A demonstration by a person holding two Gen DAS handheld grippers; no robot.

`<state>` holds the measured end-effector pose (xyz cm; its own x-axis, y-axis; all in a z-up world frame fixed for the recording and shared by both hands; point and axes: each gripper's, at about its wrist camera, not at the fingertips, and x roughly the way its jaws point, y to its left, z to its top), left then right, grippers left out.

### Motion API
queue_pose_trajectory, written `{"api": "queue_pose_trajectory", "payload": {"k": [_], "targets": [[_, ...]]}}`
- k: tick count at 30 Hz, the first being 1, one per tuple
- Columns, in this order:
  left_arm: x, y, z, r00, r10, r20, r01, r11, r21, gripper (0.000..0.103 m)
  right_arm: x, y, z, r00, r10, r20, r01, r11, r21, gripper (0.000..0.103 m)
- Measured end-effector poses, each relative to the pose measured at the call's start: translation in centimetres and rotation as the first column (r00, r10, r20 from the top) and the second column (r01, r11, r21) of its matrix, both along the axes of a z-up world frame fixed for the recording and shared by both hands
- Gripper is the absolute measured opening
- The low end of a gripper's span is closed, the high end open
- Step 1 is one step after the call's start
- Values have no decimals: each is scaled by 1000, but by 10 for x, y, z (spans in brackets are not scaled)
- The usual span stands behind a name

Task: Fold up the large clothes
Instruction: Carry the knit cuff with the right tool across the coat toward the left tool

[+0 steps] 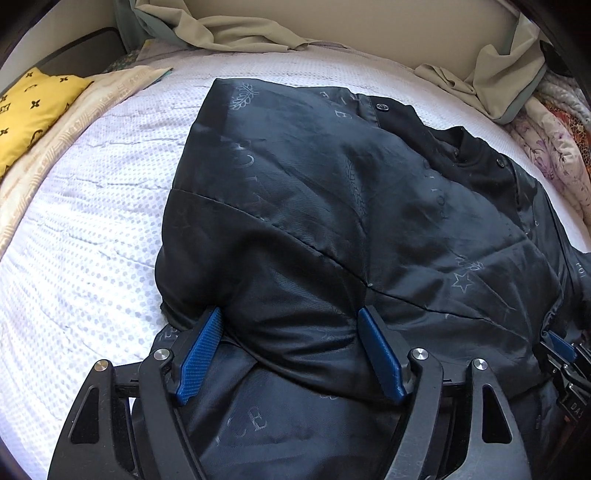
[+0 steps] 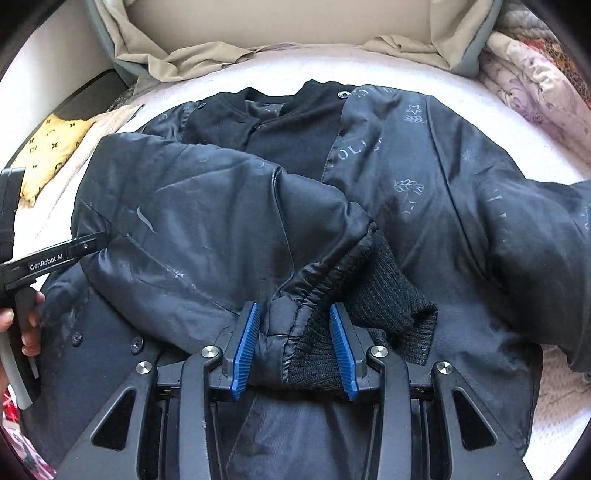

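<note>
L wrist view: dark jacket spread lining-up on the bed, white dotted cover, bulk toward centre-right. Left hand-held gripper standing wide, a thick puffed fold of lining bulging between the blue pads; looks pressed from both sides but can't tell for sure whether clamped or just straddling. Judged step: laying a sleeve/side panel across the body. To do well: seat the whole fold before letting go, keep seam straight, lay flat w/o trapping air in the padding. Yellow cushion far left, well apart; beige sheet bunched at the headboard, also clear. Other gripper's blue tip just visible at right edge, near. R wrist view: right hand-held gripper jaws narrowed onto sleeve end, shiny gathered edge plus black knit cuff squeezed between pads, so clamped on the sleeve. Sleeve lying diagonally over jacket front, collar and snaps toward the far side. Advice: place cuff inside body outline, not hanging over the hem; release only once resting. In the way: second sleeve still sprawled out right, needs same treatment. Floral quilt heaped at right edge of bed, near the jacket shoulder, may crowd the next fold. Person's fingers on the other tool's handle, left edge.
</note>
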<state>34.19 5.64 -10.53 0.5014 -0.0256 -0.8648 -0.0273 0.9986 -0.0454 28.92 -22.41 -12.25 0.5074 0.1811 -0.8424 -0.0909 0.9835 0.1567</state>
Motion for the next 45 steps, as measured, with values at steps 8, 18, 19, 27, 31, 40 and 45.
{"api": "queue_pose_trajectory", "payload": {"k": [8,18,19,27,31,40,45], "targets": [[-4,0,9,1000,23,15,-23,1000,4,80,-3,-6,0,1000,-13,2,13,999,34,36],[-34,5,77,988,15,155,-1,996,-90,79,-22,-24,67,986,-99,135,92,994,63,42],[-34,2,76,989,0,149,17,994,-109,79,-23,-23,71,984,-94,150,84,994,68,42],[-16,-16,27,999,-38,14,39,993,-108,79,-12,5,38,999,-3,54,-1,997,80,41],[-13,-26,14,998,-63,3,63,997,-51,79,-6,7,17,1000,-7,-1,7,999,32,41],[-10,-27,4,999,-32,-7,31,998,-55,81,-4,12,-4,1000,19,24,-19,1000,-7,41],[-16,-25,19,1000,-22,-14,21,998,-55,83,0,4,7,1000,-20,-2,20,998,57,43]]}}
